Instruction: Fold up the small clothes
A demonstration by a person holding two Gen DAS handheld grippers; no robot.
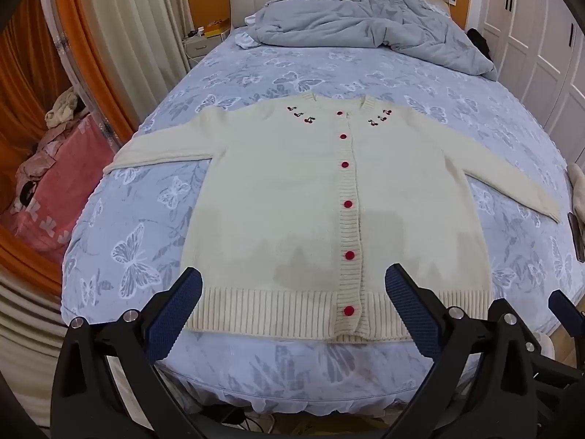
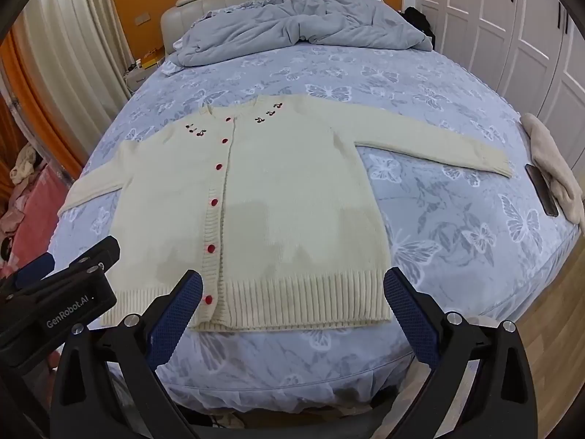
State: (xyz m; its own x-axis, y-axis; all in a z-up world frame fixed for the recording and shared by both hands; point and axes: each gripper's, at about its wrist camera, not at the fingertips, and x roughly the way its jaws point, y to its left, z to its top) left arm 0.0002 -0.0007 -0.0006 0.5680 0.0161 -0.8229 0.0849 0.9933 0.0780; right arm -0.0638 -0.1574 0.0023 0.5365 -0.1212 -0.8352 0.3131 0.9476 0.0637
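A cream knit cardigan (image 1: 292,190) with red buttons and cherry embroidery lies flat and face up on the bed, both sleeves spread out to the sides, its ribbed hem nearest me. My left gripper (image 1: 294,285) hovers open above the hem, nothing between its blue pads. In the right wrist view the same cardigan (image 2: 278,190) lies ahead and my right gripper (image 2: 292,285) stands open over the hem's right half, holding nothing. The left gripper's black body (image 2: 62,292) shows at the left edge of that view.
The bed (image 1: 146,219) has a blue butterfly-print cover, with a crumpled grey-blue duvet (image 1: 358,25) at the headboard. A cream garment (image 2: 552,168) and a dark phone-like slab (image 2: 541,190) lie at the bed's right edge. White wardrobes stand right, curtains and a pink pile left.
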